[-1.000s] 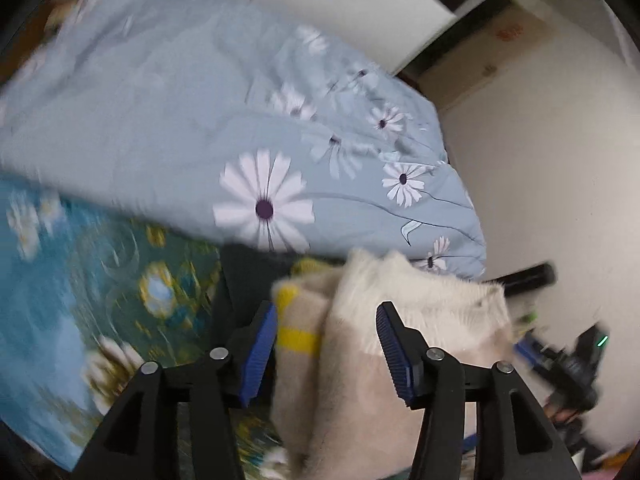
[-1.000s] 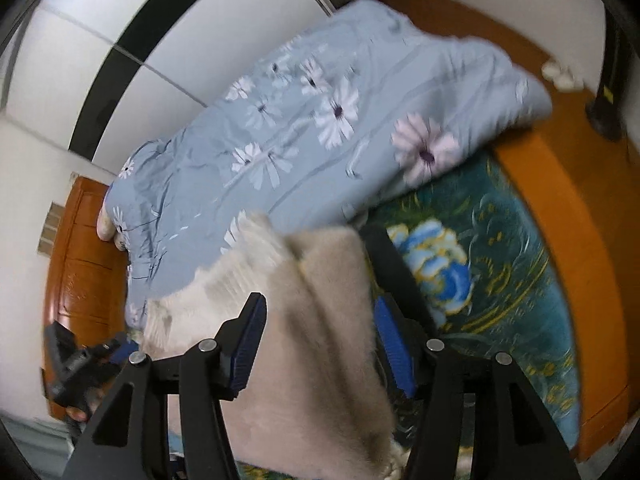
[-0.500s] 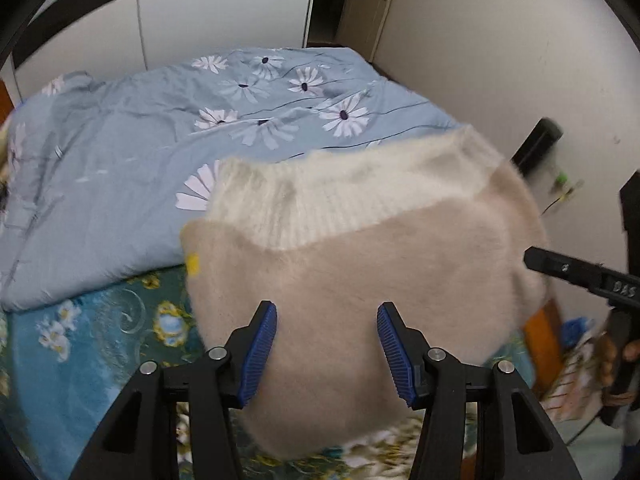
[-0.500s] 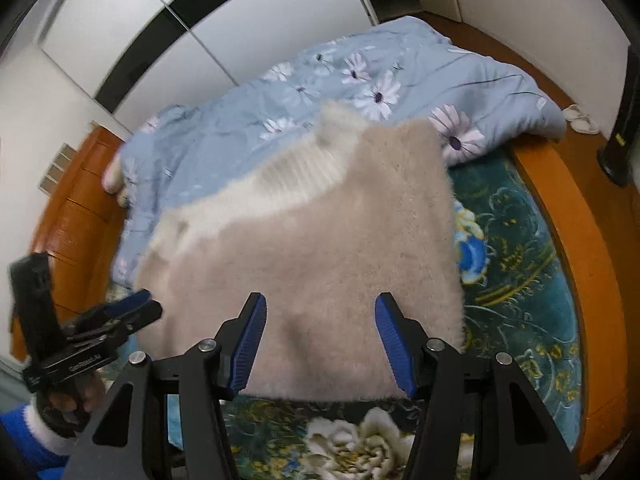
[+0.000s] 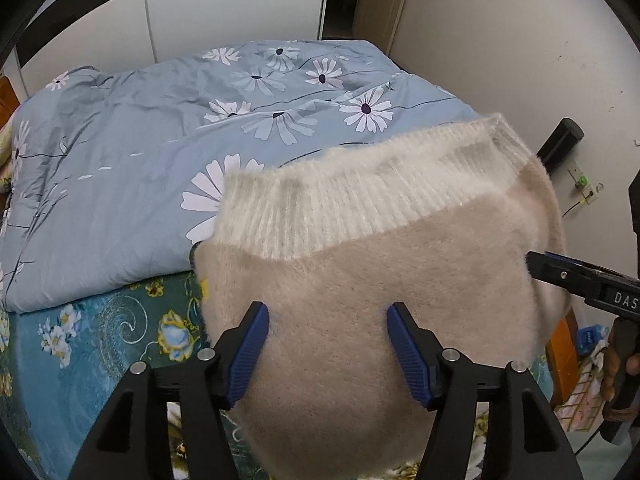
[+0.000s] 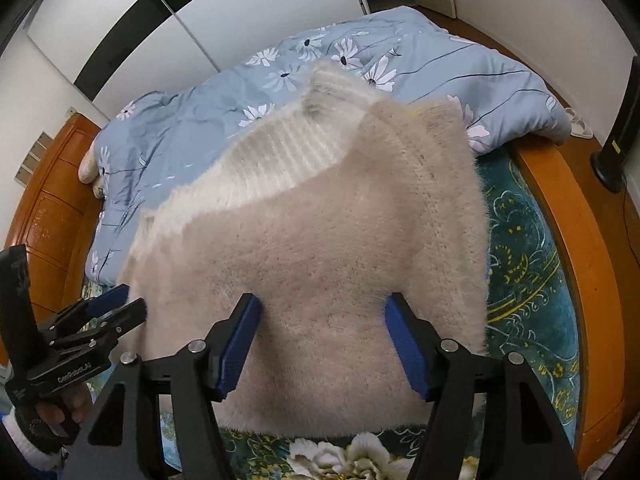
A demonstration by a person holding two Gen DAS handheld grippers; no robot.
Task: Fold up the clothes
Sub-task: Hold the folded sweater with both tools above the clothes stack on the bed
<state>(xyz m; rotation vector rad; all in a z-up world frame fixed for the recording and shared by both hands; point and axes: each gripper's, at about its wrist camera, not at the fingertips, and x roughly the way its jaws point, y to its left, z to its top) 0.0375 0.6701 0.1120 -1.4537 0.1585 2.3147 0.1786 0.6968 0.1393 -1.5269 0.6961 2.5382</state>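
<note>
1. White walls and a sliding wardrobe with a black band are seen behind a bed framed in orange wood.
2. Most of the far half of the bed is covered by a blue-grey duvet printed with white daisies; it lies bunched and creased.
3. Beneath the duvet, at the near side, a teal bedsheet with a floral pattern is exposed.
4. A fuzzy beige sweater is spread flat on the teal bedsheet at the near edge of the bed, its far part overlapping the duvet's edge.
5. A cream ribbed band is shown along the sweater's far edge, turned toward the duvet.
6. The left tool is held over the sweater with its blue-padded jaws set wide apart; nothing is gripped between them.
7. The right tool is likewise held over the sweater's near part, jaws wide apart, with no cloth pinched.
8. In the right wrist view the left tool is seen at the sweater's left side; in the left wrist view the right tool appears at its right side.
9. A dark upright object is seen on the floor beyond the bed frame; what it is cannot be told.
</note>
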